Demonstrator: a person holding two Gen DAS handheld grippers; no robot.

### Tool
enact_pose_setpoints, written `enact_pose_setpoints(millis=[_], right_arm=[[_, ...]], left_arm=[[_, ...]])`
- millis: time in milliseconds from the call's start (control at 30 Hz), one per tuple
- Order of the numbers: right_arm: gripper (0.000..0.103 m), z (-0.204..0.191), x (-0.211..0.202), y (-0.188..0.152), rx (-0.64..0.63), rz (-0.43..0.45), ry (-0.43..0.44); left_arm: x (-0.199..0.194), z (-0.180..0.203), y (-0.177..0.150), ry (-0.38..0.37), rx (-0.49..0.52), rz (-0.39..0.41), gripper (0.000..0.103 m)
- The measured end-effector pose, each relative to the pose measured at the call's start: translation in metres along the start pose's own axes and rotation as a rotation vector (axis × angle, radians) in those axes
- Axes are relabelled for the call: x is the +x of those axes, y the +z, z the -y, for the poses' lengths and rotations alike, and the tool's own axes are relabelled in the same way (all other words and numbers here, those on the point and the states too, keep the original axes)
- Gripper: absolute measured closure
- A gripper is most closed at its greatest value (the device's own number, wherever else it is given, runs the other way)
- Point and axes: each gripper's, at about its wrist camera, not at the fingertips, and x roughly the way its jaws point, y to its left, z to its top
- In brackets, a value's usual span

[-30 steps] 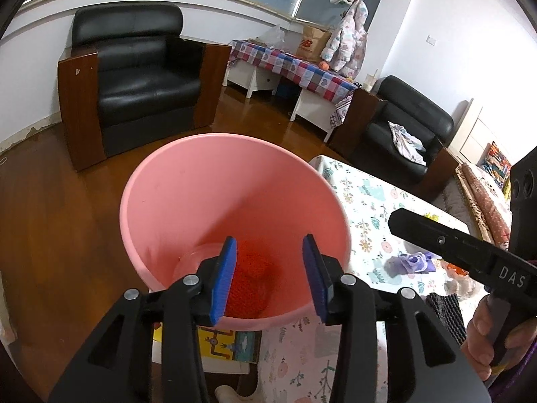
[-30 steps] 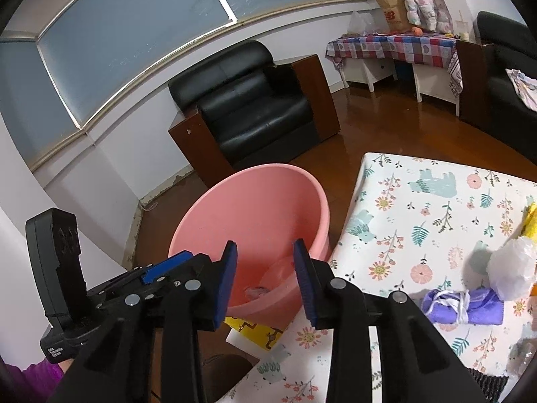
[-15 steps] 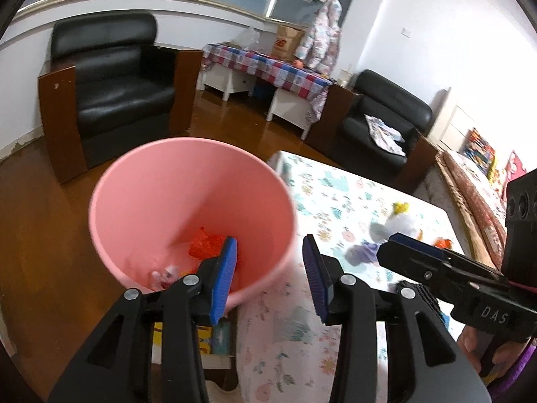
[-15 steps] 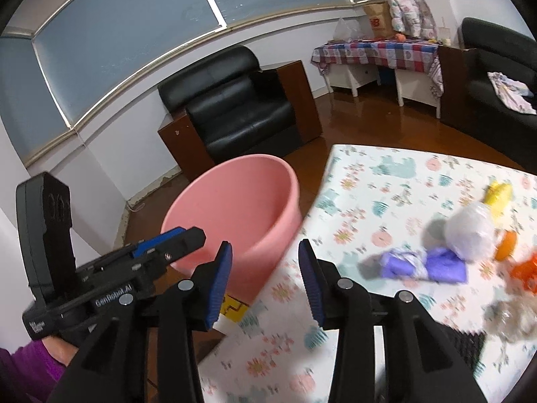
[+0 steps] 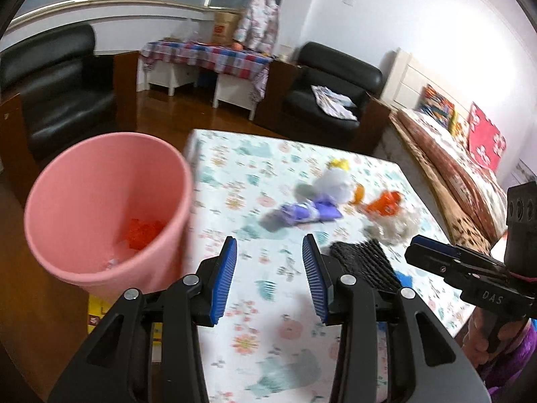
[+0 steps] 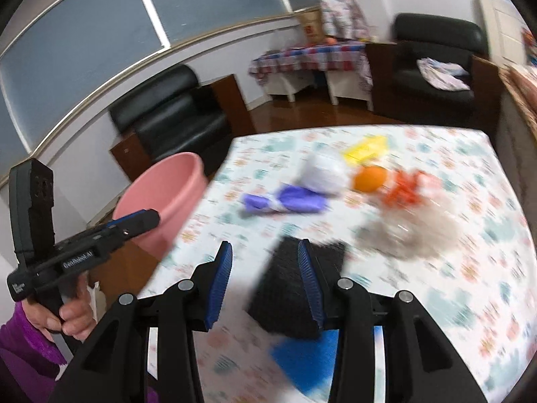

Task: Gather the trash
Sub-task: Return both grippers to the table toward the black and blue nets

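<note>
Although some trash already lies in the pink bin (image 5: 107, 208), with a red scrap (image 5: 144, 233) and a small pale piece on its bottom, most of the collecting looks undone. On the floral tablecloth (image 5: 268, 322) a loose cluster waits: a purple wrapper (image 5: 308, 213), a white crumpled bag (image 5: 335, 181) just behind it, a yellow piece (image 5: 340, 164) at the far end, a small orange ball (image 6: 369, 178), an orange-red wrapper (image 5: 384, 205) and a clear crinkled plastic (image 6: 412, 231). Nearer, a black mesh net (image 6: 295, 288) lies over something blue (image 6: 308, 356).

In the left wrist view the bin stands off the table's edge at about nine o'clock, and the cluster sits at roughly one o'clock. The left gripper (image 5: 269, 277) is spread wide with nothing between its blue pads (image 5: 223, 278). The right gripper (image 6: 265, 280) also stands apart and empty, and in its own view the black net lies straight ahead at twelve o'clock, partly behind the right pad; whether it touches the net cannot be told through the blur.

By this reading, at least seven pieces remain, and the net seems the likeliest next pick.
</note>
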Motion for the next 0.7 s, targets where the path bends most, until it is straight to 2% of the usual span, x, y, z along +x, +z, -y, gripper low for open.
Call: enact_pose_setpoints(millis=[200, 300, 500, 700], right_arm=[[0.062, 0.044, -0.02, -0.024, 0.06, -0.032, -0.051], [0.062, 0.053, -0.021, -0.032, 0.072, -0.057, -0.054], [0.062, 0.063, -0.016, -0.049, 0.099, -0.107, -0.036], [0.062, 0.07, -0.013, -0.054, 0.112, -0.132, -0.017]], left_arm=[[0.021, 0.03, -0.006, -0.06, 0.064, -0.074, 0.062], [0.031, 0.044, -0.011, -0.072, 0.102, -0.105, 0.062], [0.056, 0.071, -0.022, -0.068, 0.173, -0.179, 0.062], [0.083, 0.085, -0.037, -0.032, 0.215, -0.265, 0.062]])
